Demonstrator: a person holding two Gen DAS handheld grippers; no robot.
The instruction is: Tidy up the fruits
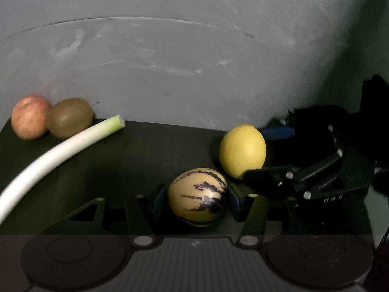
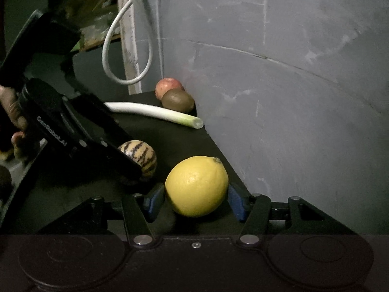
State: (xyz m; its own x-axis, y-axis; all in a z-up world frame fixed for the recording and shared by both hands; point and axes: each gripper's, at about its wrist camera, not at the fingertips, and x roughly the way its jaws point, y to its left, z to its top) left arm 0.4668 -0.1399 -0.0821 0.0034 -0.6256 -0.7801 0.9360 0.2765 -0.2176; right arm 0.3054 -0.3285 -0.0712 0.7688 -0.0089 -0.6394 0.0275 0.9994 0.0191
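Note:
A cream fruit with dark purple stripes [image 1: 197, 197] sits between the blue pads of my left gripper [image 1: 196, 203], which is shut on it; both pads touch its sides. A yellow lemon [image 2: 197, 186] is held the same way by my right gripper [image 2: 195, 202], close to the grey wall. In the left wrist view the lemon [image 1: 243, 150] lies just right of the striped fruit, with the right gripper [image 1: 257, 152] reaching in from the right. Whether either fruit is off the dark table [image 1: 145, 158] I cannot tell.
A reddish apple [image 1: 30, 116] and a brown kiwi [image 1: 69, 118] touch each other at the far left against the wall. A long white and green leek stalk [image 1: 73, 143] lies in front of them. A white cable [image 2: 114, 48] loops down at the back. A hand [image 2: 12, 112] holds the left gripper.

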